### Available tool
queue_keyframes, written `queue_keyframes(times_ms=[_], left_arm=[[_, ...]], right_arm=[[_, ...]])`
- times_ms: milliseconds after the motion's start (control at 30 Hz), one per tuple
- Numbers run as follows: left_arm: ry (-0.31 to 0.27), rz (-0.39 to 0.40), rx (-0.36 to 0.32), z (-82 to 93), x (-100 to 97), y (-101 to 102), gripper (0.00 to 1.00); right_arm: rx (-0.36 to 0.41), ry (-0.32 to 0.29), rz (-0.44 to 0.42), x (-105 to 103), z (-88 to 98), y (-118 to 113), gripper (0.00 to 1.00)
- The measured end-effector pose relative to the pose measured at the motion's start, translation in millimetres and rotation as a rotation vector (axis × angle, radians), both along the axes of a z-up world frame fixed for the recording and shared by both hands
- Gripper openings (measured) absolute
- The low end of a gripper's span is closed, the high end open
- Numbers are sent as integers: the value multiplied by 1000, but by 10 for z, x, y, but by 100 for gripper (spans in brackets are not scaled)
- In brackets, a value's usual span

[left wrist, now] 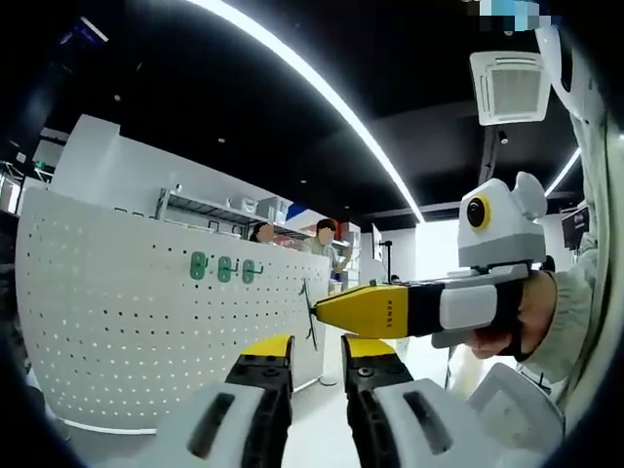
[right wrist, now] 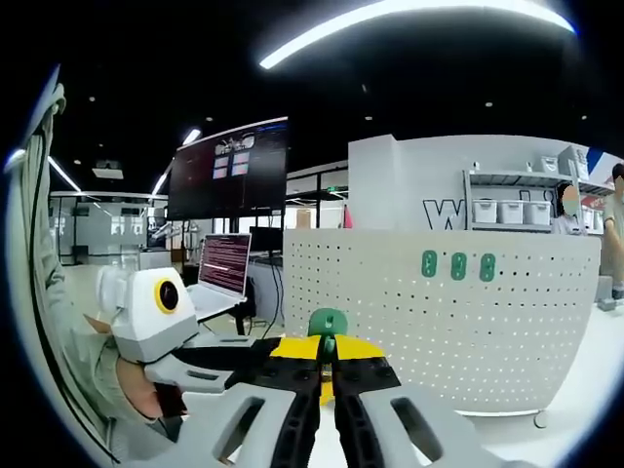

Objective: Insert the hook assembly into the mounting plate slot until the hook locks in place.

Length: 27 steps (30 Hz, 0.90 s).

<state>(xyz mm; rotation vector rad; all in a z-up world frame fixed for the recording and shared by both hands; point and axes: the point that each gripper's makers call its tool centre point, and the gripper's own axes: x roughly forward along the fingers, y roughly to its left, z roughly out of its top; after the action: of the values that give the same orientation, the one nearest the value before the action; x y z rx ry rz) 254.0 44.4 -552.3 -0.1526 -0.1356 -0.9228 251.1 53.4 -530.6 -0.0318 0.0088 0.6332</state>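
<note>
Right tool (right wrist: 326, 375) around hook (right wrist: 327, 324) (green)

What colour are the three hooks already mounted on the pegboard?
Green hooks, clearest in the right gripper view.

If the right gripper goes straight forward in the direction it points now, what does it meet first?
Most likely the white perforated pegboard panel, which stands ahead of the right gripper and the green hook piece it holds. No obstacle shows between them, though depth is hard to judge.
</note>
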Motion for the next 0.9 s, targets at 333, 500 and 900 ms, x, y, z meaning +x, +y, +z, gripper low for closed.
queue_keyframes(times_ms=[333, 500, 900], left_arm=[[48, 14, 12, -107, 13, 7, 41], [51, 57, 89, -238, 46, 55, 53], [108, 125, 232, -617, 119, 259, 62]], right_arm=[[8, -3, -5, 19, 7, -20, 0], [11, 3, -19, 52, -16, -73, 0], [22, 29, -63, 189, -111, -261, 0]])
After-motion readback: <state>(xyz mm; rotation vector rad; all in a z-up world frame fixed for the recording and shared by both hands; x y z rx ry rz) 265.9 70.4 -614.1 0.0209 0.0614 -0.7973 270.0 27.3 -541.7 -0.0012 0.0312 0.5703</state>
